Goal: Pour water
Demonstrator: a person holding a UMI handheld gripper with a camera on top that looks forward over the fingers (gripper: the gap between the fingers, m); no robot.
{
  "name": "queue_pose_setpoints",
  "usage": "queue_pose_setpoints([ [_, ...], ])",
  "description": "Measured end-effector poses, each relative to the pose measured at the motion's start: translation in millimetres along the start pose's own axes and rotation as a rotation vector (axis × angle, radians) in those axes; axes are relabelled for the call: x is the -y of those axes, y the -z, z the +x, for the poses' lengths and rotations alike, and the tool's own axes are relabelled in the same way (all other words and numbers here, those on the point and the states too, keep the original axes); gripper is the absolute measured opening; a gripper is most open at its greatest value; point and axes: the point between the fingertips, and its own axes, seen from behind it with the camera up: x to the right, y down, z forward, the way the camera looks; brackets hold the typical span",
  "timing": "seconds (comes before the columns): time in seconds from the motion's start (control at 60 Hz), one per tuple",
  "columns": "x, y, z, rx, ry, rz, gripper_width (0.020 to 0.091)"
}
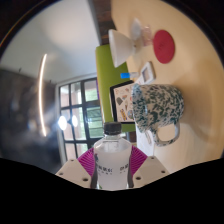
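Hand-held gripper closed onto clear plastic water bottle with white cap, pink pads pressing both sides. I have view rolled hard sideways, so bottle likely tipped. Speckled blue-and-white ceramic mug just beyond cap, on pale table. Cap looks on: my guess, no water flows until removed. Risks: overshooting mug rim, spilling on table; bottle slipping or squashing under squeeze.

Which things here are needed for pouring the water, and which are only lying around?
For the job:
- water bottle, capped, held between the gripper fingers
- speckled mug, just beyond the bottle on the table

Lying about:
- red coaster
- white paper near it
- small framed card
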Motion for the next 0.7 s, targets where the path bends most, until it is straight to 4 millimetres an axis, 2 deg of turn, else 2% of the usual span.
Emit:
queue_pose_setpoints([
  [0.017, -5.0, 7.8, -8.6, -0.014, -0.046, 0.017, 0.0418],
  [0.033, 4.0, 0.8, 0.6, 0.006, -0.071, 0.015, 0.0418],
  [0.05, 4.7, -4.7, -3.2, -0.009, -0.103, 0.036, 0.0417],
  [0.15, 18.7, -7.3, 0.4, 0.007, -0.225, 0.065, 0.0417],
  [0.183, 19.4, 0.0, -2.2, 0.019, -0.271, 0.073, 0.0417],
  [0.2, 22.6, -8.3, -3.4, 0.018, -0.295, 0.082, 0.0419],
  [0.317, 33.4, -4.8, 0.5, 0.019, -0.406, 0.11, 0.0431],
  [0.4, 35.1, -8.0, -5.6, 0.04, -0.438, 0.111, 0.0431],
  [0.483, 30.7, -9.7, -3.3, 0.03, -0.475, 0.093, 0.0433],
  [0.617, 14.5, -9.3, -9.9, 0.043, -0.416, 0.037, 0.0417],
  [0.65, 7.9, -11.0, -17.3, 0.048, -0.362, 0.018, 0.0417],
  [0.7, -7.1, -5.4, -41.3, 0.097, -0.193, -0.037, 0.0418],
])
